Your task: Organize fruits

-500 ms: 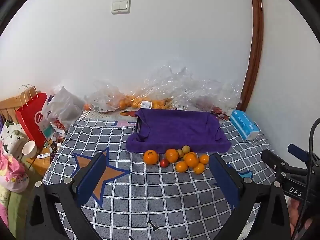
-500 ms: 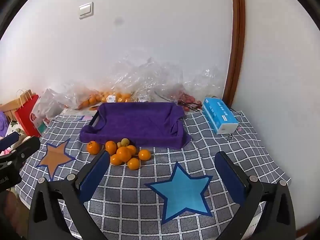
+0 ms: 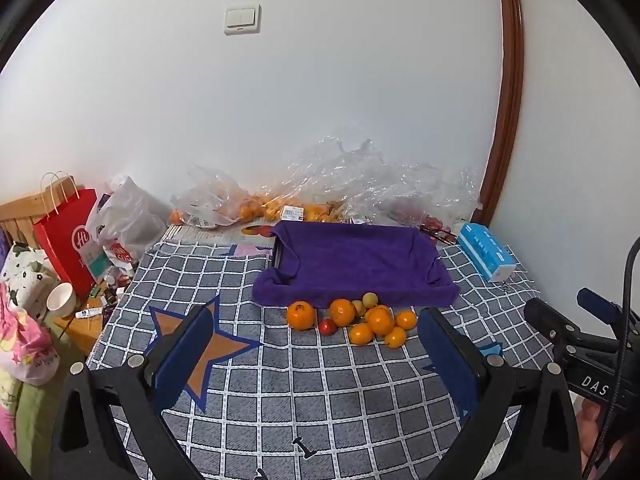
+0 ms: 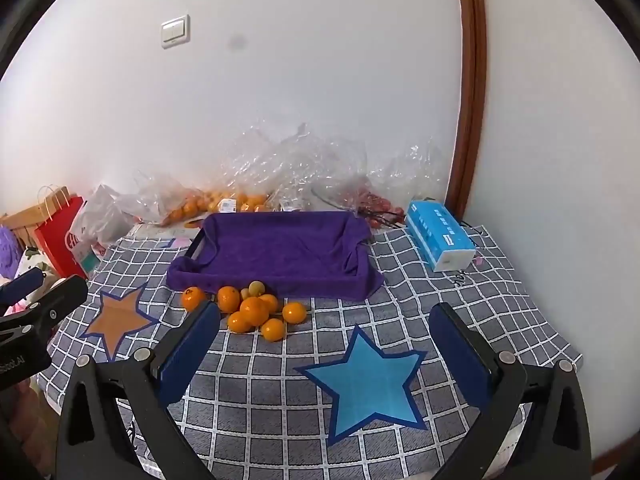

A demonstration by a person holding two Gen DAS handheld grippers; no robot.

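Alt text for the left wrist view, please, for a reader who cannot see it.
The left tongs stand open and empty over a grey checked cloth. Beyond them a pile of orange fruits with one small red tomato lies on the cloth in front of a purple towel-lined tray. The right tongs show at the right edge.

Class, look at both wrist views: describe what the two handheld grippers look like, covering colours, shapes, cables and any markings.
Each of the left gripper and right gripper has black, triangular-framed arms with silver rivets and flat dark-blue pads. The right one's body bears white letters "DAS", and a black cable curves beside it.
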